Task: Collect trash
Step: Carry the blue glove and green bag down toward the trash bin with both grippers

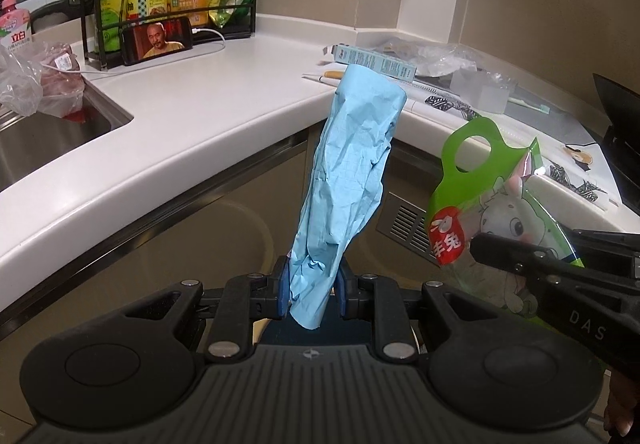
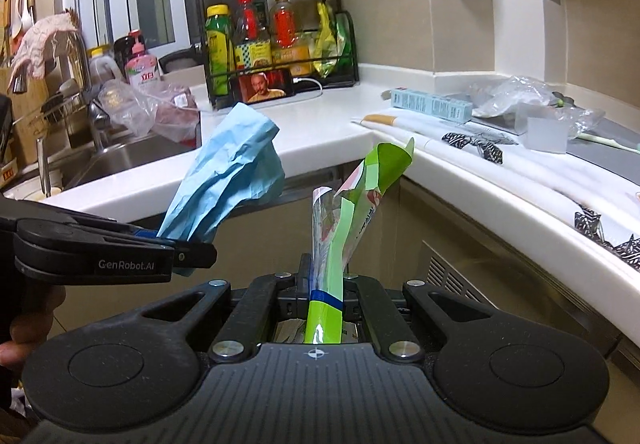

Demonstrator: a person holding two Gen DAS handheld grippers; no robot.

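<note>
We are holding the left gripper (image 1: 311, 290) clamped on a crumpled blue paper bag (image 1: 352, 180), long axis running up and slightly rightward, over the cabinet front below the white counter (image 1: 224, 116). To its right, our right gripper (image 2: 326, 294) is squeezing a green snack pouch (image 2: 352, 220), standing upright, tip curling right. Sink (image 1: 48, 132) far left; toothpaste box (image 1: 376, 62) and clear wrappers (image 1: 440, 58) lying on the counter beyond

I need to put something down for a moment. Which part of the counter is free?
Free: the white countertop between the phone and the knife. Crowded: the right stretch, with the carton and plastic wrap.
</note>
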